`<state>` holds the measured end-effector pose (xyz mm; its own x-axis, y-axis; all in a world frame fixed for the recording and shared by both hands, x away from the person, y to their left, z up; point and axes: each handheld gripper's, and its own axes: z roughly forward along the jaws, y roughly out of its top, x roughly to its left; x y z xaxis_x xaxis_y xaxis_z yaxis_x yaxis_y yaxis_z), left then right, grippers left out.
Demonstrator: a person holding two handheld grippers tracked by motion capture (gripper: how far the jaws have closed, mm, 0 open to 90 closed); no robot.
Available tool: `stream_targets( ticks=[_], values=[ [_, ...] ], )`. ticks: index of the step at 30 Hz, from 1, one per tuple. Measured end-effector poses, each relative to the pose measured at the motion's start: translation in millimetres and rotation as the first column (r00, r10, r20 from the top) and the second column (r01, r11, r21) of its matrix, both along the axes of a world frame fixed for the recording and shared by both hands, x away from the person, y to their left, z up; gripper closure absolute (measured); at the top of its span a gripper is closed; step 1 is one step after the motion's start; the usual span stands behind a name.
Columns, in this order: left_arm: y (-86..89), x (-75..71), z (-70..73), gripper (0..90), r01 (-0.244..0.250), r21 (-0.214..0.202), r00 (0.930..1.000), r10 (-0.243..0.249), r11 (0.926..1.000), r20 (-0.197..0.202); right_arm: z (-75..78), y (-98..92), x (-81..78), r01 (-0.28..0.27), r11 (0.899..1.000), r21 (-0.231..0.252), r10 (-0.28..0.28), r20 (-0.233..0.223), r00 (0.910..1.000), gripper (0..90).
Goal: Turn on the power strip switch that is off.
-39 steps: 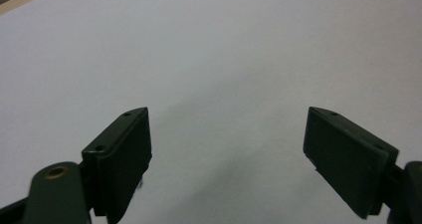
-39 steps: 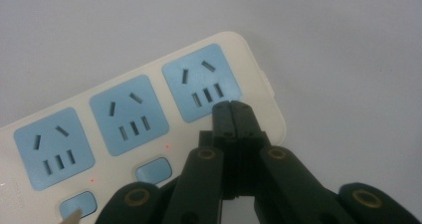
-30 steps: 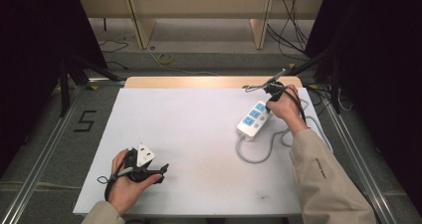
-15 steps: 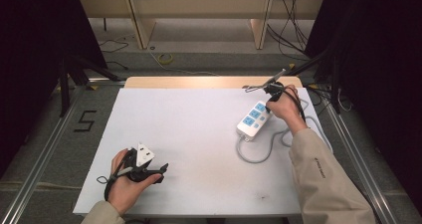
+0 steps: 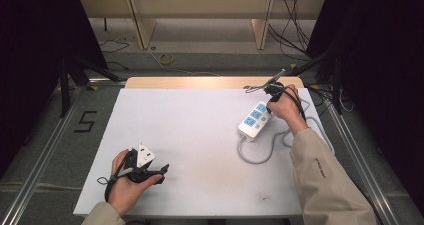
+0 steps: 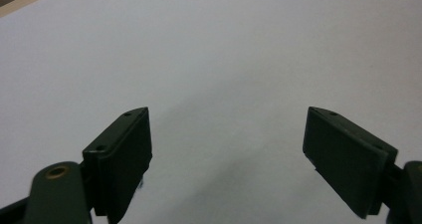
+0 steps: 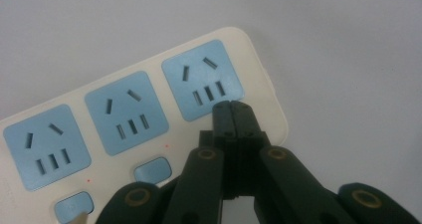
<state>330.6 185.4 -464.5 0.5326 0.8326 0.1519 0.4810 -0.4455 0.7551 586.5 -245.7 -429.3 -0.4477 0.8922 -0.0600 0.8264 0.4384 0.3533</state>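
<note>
A white power strip [image 5: 255,119] with three blue sockets lies at the table's right, and its grey cable [image 5: 260,157] loops toward the near side. My right gripper [image 5: 269,101] is shut, and its tips rest on the strip's far end. In the right gripper view the shut right gripper [image 7: 233,110] touches the power strip [image 7: 149,109] just below the end socket and hides what lies under it. Near the front left, my left gripper [image 5: 154,164] is held low over the table. The left gripper [image 6: 226,154] stands wide open with only bare white surface between its jaws.
The white table top [image 5: 200,135] has a wooden strip [image 5: 210,82] along its far edge. Metal rails run along both sides, and a "5" mark [image 5: 86,121] is on the floor at the left. Wooden shelving and loose cables lie beyond the table.
</note>
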Motion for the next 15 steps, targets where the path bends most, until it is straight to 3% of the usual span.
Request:
stream_targets(
  ticks=[15],
  values=[
    [0.0, 0.1, -0.3, 18.9, -0.001, -0.001, 1.0, 0.001, 1.0, 0.001, -0.8, -0.7, 0.0, 0.008, 1.0, 0.012, -0.008, -0.001, 1.0, 90.0]
  ],
)
